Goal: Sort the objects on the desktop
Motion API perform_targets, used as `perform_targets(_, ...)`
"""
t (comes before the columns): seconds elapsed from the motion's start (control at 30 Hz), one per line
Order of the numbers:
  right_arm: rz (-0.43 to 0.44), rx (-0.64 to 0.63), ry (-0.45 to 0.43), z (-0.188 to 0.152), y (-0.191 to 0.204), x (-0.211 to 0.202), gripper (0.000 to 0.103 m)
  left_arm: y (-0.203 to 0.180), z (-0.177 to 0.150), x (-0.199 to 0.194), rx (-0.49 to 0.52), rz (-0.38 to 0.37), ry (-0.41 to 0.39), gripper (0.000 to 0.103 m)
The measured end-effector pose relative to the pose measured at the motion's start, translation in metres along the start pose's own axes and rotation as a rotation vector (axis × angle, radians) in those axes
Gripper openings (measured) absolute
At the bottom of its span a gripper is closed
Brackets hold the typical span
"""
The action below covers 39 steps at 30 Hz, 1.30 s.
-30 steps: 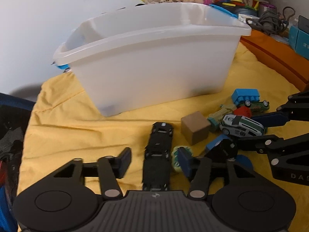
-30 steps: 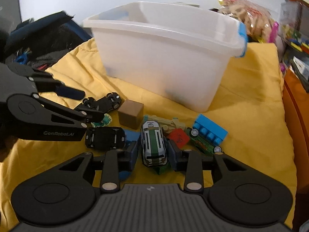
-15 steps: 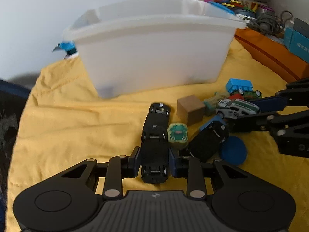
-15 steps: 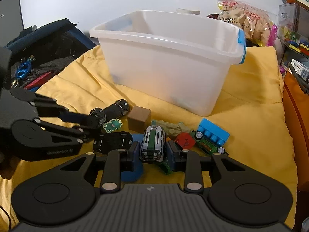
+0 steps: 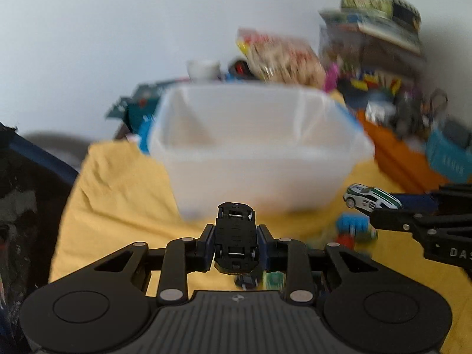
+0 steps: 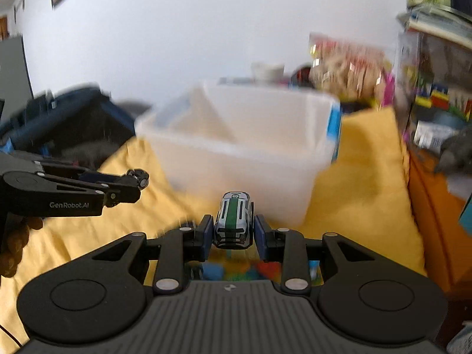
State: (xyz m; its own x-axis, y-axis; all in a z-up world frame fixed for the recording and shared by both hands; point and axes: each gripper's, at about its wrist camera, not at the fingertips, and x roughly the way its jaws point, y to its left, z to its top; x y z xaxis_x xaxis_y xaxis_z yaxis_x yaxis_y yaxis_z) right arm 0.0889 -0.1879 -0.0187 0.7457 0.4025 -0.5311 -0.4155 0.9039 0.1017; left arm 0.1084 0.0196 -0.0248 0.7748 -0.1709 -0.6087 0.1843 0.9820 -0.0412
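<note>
The left tongs were clamped on a black toy car, gripped by its flanks with the underside and axles turned up toward the camera and its nose pointing ahead. The right tongs were likewise closed on a white toy car with a green stripe, roof up, pinched across its width. Holding each car by its sides probably gave the flat pads the firmest bearing and left the length free to slide out forward.

Both cars were off the yellow cloth covering the table, carried in the air short of the white plastic bin, whose open top faced both cameras. From the right wrist view the left tongs hung to the left, level with the bin's near wall; from the left wrist view the striped car sat out to the right, just beside the bin's corner. The bin looked empty as far as the blur allowed, so sorting seemed barely begun.

Below the tongs a few toys remained on the cloth, among them a blue block and something red, too smeared to name. Behind the bin stood a snack bag and cluttered shelves.

The next move would likely need both tongs lifted over the rim before opening.
</note>
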Motion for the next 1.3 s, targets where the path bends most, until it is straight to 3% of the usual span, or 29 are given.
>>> perform_targets(0.17,-0.010,-0.003,-0.077,0.045,-0.009,0.006,0.033,0.009,0.048,0.001,-0.015,0.004,-0.067,0.033)
perform_targets(0.43,-0.067,0.003,0.003,0.084,-0.041,0.077,0.034,0.012,0.100,0.051,0.009,0.057,-0.063,0.035)
perform_targets(0.5,-0.086,-0.024,0.035,0.087,-0.043,0.090,0.042,0.014,0.105,0.060,0.005,0.068,-0.038,0.057)
perform_targets(0.57,-0.093,-0.038,0.028,0.086,-0.043,0.091,0.046,0.015,0.105,0.062,0.015,0.102,-0.042,0.062)
perform_targets(0.87,-0.065,-0.008,-0.016,0.057,-0.041,0.044,0.049,0.018,0.057,0.042,0.047,0.060,0.004,0.063)
perform_targets(0.97,-0.073,-0.012,-0.016,0.032,-0.037,0.025,0.060,0.010,0.023,0.037,0.080,0.034,0.049,0.063)
perform_targets(1.13,-0.052,-0.038,0.146,-0.030,-0.032,0.030,0.057,-0.004,-0.032,0.055,0.128,0.041,0.165,0.062)
perform_targets(1.2,-0.046,-0.066,0.201,-0.050,-0.028,0.038,0.046,-0.008,-0.045,0.066,0.153,0.047,0.191,0.062)
perform_targets(1.3,-0.032,-0.089,0.256,-0.066,-0.022,0.050,0.040,-0.011,-0.055,0.079,0.173,0.052,0.212,0.059)
